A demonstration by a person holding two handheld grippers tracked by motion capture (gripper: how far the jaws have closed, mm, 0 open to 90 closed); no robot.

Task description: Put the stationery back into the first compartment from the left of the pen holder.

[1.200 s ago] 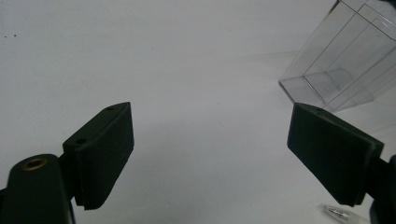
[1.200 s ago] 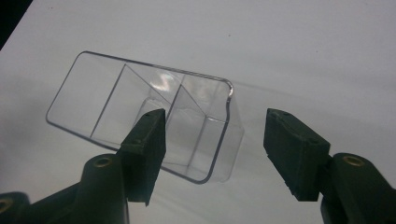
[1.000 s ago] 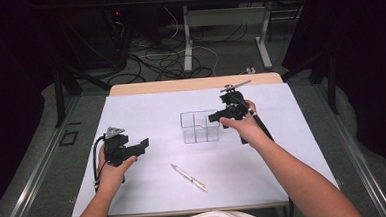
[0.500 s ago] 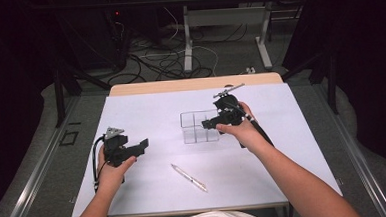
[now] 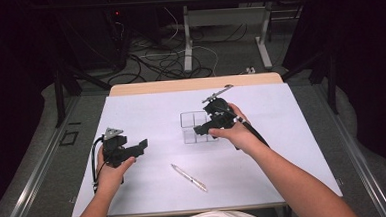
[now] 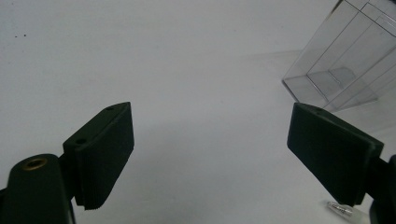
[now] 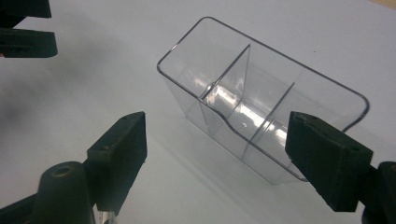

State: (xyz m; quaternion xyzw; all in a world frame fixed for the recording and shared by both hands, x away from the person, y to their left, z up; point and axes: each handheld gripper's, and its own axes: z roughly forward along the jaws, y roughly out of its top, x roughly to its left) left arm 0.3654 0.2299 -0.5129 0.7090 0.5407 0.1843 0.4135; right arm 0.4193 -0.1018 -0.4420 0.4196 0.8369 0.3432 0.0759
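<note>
One clear divided organizer (image 5: 198,127), one pen (image 5: 188,177), two grippers: left gripper (image 5: 142,145), right gripper (image 5: 202,129).

High view: fixed above the near edge, facing forward and down over the whole white bench (image 5: 146,111). Both gripper views: close, looking along their own jaws. All three share the clear divided box (image 5: 197,127) (image 6: 345,60) (image 7: 261,112).

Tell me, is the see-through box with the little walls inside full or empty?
Empty. The clear divided box shows only bare compartments; the pen lies outside on the table.
</note>
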